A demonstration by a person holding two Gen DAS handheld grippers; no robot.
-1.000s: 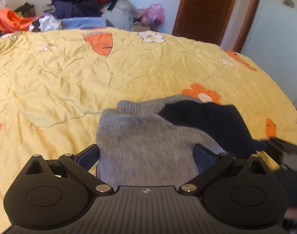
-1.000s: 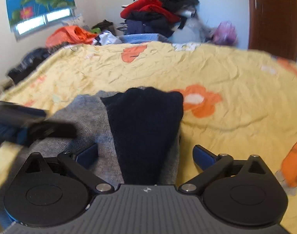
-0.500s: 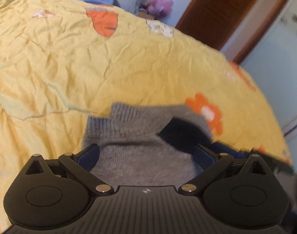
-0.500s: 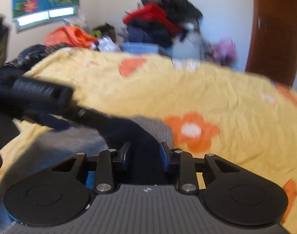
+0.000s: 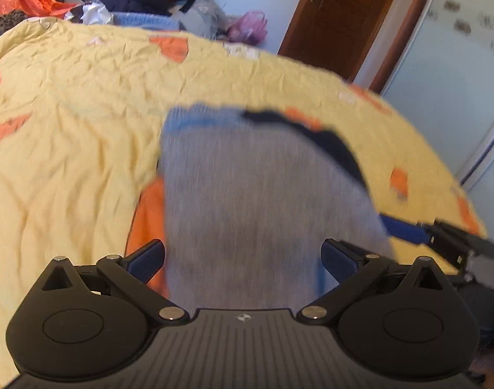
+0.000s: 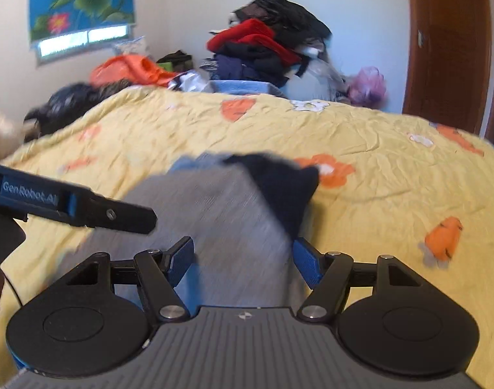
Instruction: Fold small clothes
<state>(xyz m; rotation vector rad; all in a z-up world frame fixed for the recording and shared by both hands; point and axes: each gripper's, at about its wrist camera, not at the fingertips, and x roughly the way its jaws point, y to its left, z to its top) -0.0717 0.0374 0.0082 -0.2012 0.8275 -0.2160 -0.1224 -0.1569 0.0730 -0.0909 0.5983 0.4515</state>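
Observation:
A small grey knitted garment with a dark navy part along its right side lies on the yellow bedspread. It also shows in the right wrist view, with the navy part at its far right. My left gripper is open, its jaws on either side of the garment's near end. My right gripper is open over the garment's right near part. The frames are blurred by motion.
A heap of clothes stands beyond the bed's far edge, with an orange item to its left. A brown door is at the far right. The left gripper's body crosses the right wrist view at left.
My right gripper was open, shut half a second ago, and stands open again. The navy part went from spread across the grey to a narrow strip along its right side. Both cameras shifted.

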